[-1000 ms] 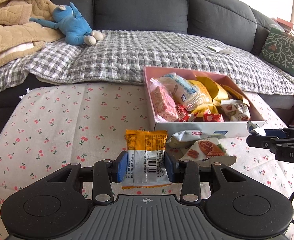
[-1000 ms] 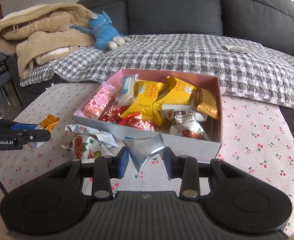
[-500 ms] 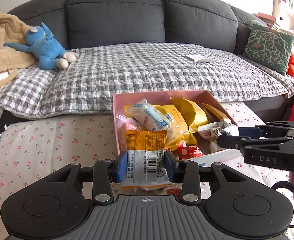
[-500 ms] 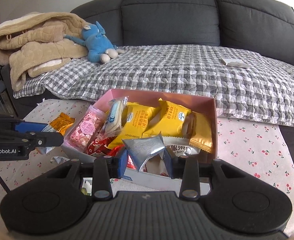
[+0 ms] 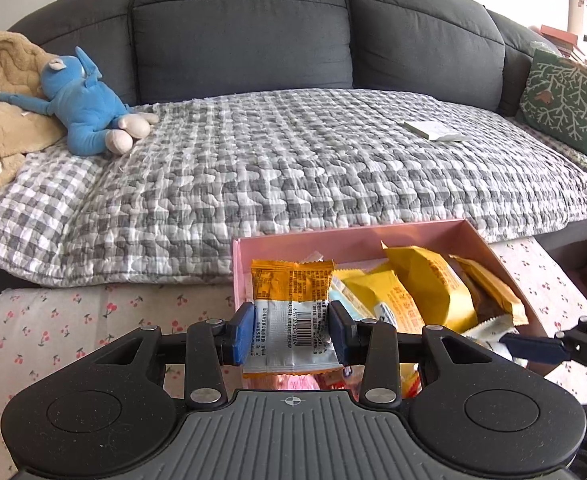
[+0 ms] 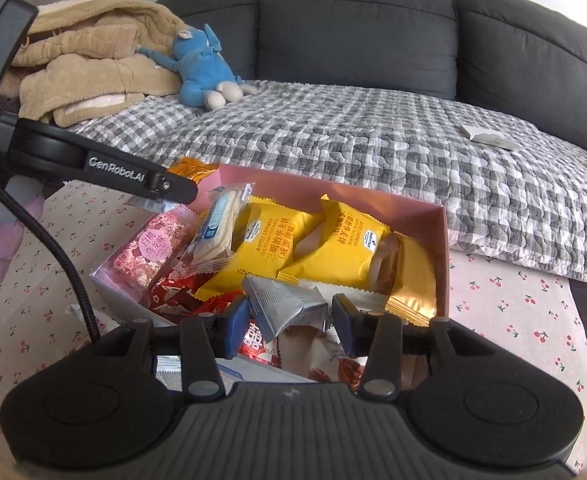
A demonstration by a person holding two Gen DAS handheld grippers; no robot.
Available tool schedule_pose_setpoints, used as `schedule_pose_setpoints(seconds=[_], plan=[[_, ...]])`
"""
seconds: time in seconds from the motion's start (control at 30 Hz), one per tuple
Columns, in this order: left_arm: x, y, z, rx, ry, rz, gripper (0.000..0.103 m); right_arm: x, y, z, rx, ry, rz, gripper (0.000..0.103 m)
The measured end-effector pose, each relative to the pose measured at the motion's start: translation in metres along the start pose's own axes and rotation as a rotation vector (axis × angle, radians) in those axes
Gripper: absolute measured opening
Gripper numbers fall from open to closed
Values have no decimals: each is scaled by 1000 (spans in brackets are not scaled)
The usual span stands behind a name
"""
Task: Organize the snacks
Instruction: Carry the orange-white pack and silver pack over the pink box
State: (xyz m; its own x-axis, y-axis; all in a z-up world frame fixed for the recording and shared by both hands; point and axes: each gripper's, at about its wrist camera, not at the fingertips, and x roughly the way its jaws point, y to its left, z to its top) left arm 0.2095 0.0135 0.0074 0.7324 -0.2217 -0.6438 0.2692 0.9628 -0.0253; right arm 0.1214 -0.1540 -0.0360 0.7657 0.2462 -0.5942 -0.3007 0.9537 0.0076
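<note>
Left tool [image 5: 289, 330] pinching orange packet [image 5: 291, 312] over pink box [image 6: 442, 240]; right tool [image 6: 289, 320] jaws just opened, spread around silver packet [image 6: 283, 306] above box contents.

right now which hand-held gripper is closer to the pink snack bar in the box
Left. The left hand-held gripper hangs just above the pink snack bar at the box's left end; the right hand-held gripper sits further along the near wall.

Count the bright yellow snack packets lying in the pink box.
2: one yellow packet mid-box beside the clear cracker pack, another to its right in the pink box. More may lie buried.
</note>
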Motion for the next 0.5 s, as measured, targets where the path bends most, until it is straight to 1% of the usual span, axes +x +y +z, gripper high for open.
schedule_pose_setpoints(seconds=[0.03,0.1,0.33,0.37,0.4,0.5], plan=[[6,0,3,-6,2,3,37,0,0,1,-3,-1,-1,50],[14,0,7,-12,7,8,37,1,0,3,-3,-1,1,53],[41,5,14,-48,27,19,37,4,-1,7,11,-10,6,59],[43,5,14,-48,24,19,38,4,-1,8,14,-11,8,59],[44,5,14,-49,20,23,42,4,-2,8,15,-12,10,61],[45,5,14,-52,11,23,46,6,-2,9,21,-7,8,67]])
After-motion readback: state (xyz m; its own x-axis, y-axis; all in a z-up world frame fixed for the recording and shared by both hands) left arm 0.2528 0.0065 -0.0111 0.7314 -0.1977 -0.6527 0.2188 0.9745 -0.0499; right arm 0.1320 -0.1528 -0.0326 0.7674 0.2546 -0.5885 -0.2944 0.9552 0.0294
